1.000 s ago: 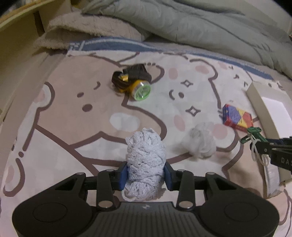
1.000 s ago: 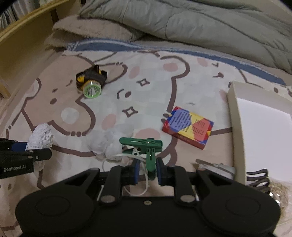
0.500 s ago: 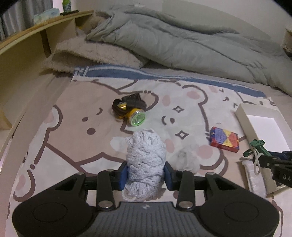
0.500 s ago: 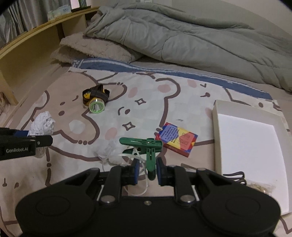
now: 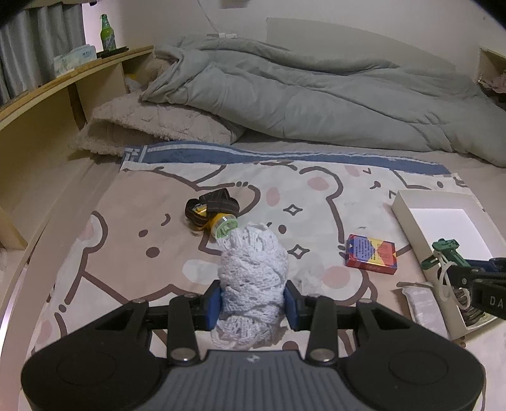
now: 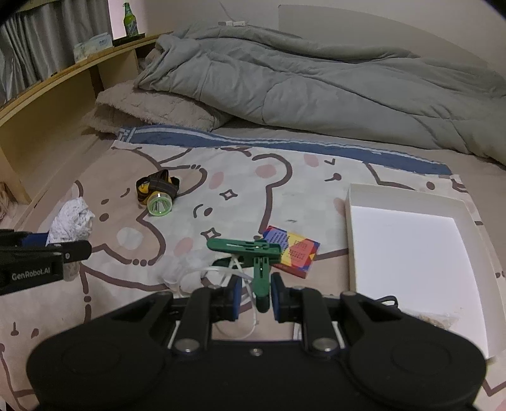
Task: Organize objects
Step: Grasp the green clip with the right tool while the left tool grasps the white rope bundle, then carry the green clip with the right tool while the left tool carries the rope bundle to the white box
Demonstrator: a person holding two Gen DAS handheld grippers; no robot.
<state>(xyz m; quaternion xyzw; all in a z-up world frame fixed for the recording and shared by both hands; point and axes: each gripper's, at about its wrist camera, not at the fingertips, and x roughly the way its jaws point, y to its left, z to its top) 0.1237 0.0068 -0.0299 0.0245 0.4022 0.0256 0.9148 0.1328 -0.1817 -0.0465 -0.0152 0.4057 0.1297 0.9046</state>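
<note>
My left gripper [image 5: 253, 302] is shut on a white knitted lace bundle [image 5: 253, 268], held above the bear-print blanket [image 5: 132, 221]. In the right wrist view the same bundle [image 6: 71, 221] shows at the left with the left gripper [image 6: 63, 249]. My right gripper [image 6: 254, 298] is shut on a green plastic clip [image 6: 253, 253] with a white cord [image 6: 221, 272] trailing from it; this clip [image 5: 442, 253] also shows at the right of the left wrist view. A yellow headlamp [image 6: 156, 193], a colourful card box [image 6: 294, 249] and a crumpled white tissue [image 6: 183, 268] lie on the blanket.
A shallow white box [image 6: 411, 253] lies at the right, with dark and straw-like items at its near end. A grey duvet [image 6: 316, 82] and a beige pillow [image 6: 151, 107] fill the back. A wooden shelf [image 6: 63, 85] with a green bottle [image 6: 129, 19] runs along the left.
Both grippers have risen and tilted up with their loads, so the blanket items look smaller and the duvet, shelf and wall have come into view. Neither grip has changed.
</note>
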